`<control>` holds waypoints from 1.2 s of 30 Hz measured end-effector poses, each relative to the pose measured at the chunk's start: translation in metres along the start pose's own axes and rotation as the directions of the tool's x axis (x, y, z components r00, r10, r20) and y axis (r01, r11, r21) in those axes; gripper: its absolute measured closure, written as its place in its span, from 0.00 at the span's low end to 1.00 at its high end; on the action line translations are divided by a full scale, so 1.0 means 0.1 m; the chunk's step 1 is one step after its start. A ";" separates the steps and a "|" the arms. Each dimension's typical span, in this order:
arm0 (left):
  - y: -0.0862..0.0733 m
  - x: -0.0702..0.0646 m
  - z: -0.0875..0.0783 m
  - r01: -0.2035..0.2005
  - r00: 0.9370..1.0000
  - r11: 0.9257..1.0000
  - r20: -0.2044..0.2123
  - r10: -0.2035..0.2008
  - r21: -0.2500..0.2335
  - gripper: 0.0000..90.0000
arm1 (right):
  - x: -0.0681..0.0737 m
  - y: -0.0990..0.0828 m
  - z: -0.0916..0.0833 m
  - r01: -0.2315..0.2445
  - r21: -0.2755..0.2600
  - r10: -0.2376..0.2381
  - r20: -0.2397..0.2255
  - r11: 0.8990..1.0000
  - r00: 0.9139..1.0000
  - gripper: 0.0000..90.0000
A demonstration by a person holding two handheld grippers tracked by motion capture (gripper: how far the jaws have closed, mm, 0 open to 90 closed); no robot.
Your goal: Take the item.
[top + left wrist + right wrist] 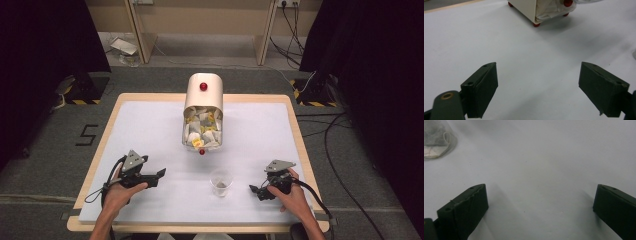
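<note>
High view: left gripper (159, 173) wide open, empty | right gripper (254, 189) wide open, empty | clear cup (221, 182) between them on table (150, 125) | cream box (203, 111) of sachets behind.

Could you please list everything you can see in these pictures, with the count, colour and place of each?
Table: one, white top with a light wood edge, centre of the high view.
Box: one, cream with red knobs and red feet, lid open, far centre of the table.
Tea bags: many, white with yellow tags, packed inside the box.
Plastic cup: one, clear, near centre, between the grippers; something small and dark lies in it.
Cables: several, black, on the floor at right.
Left gripper: one, black, near left of the table, jaws wide apart.
Right gripper: one, black, near right, jaws wide apart.
Hands: two, each holding a gripper.
</note>
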State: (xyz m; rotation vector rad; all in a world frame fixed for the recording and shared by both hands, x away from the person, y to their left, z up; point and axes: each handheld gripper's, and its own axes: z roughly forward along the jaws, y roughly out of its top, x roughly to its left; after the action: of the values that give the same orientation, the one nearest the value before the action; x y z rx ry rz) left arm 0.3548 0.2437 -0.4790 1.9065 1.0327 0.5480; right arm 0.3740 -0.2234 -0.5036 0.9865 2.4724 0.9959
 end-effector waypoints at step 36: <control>-0.35 -0.11 -0.17 -0.001 1.000 0.995 0.002 0.001 0.100 0.17 | 0.00 0.00 0.00 -0.001 0.000 0.001 0.000 1.000 1.000 0.00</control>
State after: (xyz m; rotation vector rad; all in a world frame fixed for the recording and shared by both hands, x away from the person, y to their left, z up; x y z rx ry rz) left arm 0.3215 0.2528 -0.5001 1.9948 1.0761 0.5026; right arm 0.3739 -0.2234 -0.5036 0.9883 2.4725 0.9964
